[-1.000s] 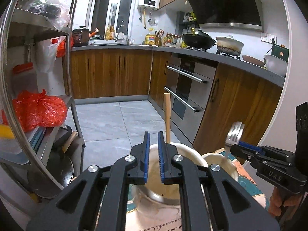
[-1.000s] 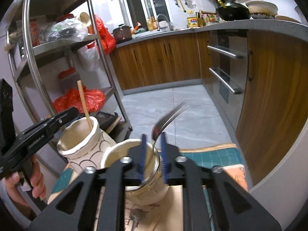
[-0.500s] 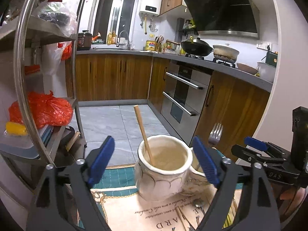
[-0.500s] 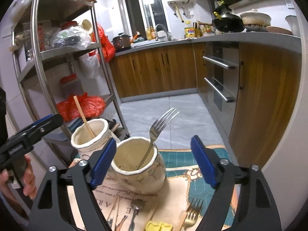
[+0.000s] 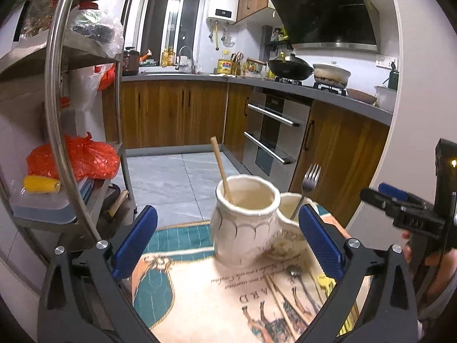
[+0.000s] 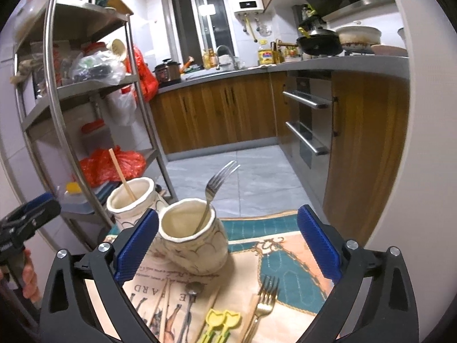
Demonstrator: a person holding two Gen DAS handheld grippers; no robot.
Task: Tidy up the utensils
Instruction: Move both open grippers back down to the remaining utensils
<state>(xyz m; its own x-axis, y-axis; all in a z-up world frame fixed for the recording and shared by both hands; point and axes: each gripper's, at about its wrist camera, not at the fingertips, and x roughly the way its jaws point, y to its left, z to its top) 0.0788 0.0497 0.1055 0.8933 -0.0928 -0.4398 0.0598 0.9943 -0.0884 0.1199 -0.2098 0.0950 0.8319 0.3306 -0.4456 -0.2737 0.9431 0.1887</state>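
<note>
Two cream ceramic jars stand on a patterned mat (image 6: 285, 257). The left jar (image 5: 245, 223) holds a wooden chopstick (image 5: 221, 168). The right jar (image 6: 194, 245) holds a silver fork (image 6: 214, 188). My left gripper (image 5: 228, 243) hangs back from the left jar, its jaws opening wide, nothing pressed between the pads. My right gripper (image 6: 228, 245) faces the right jar the same way, jaws opening, pads clear of it. On the mat nearer to me lie a spoon (image 6: 194, 288), a gold fork (image 6: 264, 294), yellow-topped picks (image 6: 222, 318) and loose chopsticks (image 6: 165, 308).
A steel shelf rack (image 5: 57, 114) with a red bag (image 5: 82, 157) stands close on the left. Beyond the mat's far edge the floor drops away, with wooden cabinets (image 6: 217, 114) and an oven (image 5: 271, 131) behind. A hand (image 6: 28, 271) holds the other gripper at the left.
Both grippers went from nearly shut to wide open and drew back from the jars. The chopstick stays in the left jar and the fork in the right jar.
</note>
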